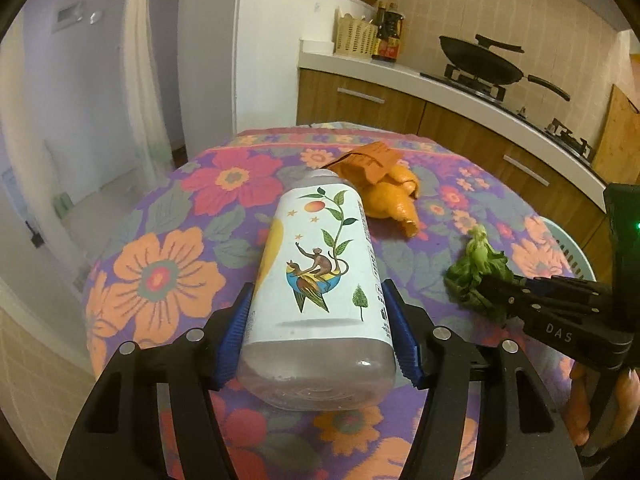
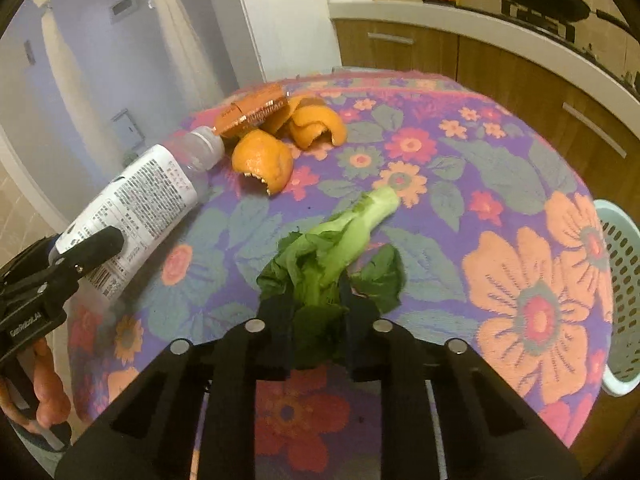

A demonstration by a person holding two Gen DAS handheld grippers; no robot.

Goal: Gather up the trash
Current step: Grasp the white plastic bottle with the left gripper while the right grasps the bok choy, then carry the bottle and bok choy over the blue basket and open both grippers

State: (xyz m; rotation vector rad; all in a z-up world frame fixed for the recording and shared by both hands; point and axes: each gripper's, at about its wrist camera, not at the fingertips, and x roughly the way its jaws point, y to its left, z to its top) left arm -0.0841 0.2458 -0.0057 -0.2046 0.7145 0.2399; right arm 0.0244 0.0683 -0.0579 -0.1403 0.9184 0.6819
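Note:
A clear plastic bottle with a white illustrated label lies lengthwise between the blue pads of my left gripper, neck pointing away. The pads press on its sides near the base. The right wrist view shows the same bottle at the table's left edge with the left gripper on it. My right gripper is shut on the leafy end of a green vegetable scrap, whose pale stem points away over the cloth. Orange peel and an orange wrapper lie beyond the bottle's neck.
The round table has a flowered cloth. A pale perforated basket stands past the table's right edge. Behind are wooden kitchen cabinets and a counter with a black wok. A person's hand holds the left gripper's handle.

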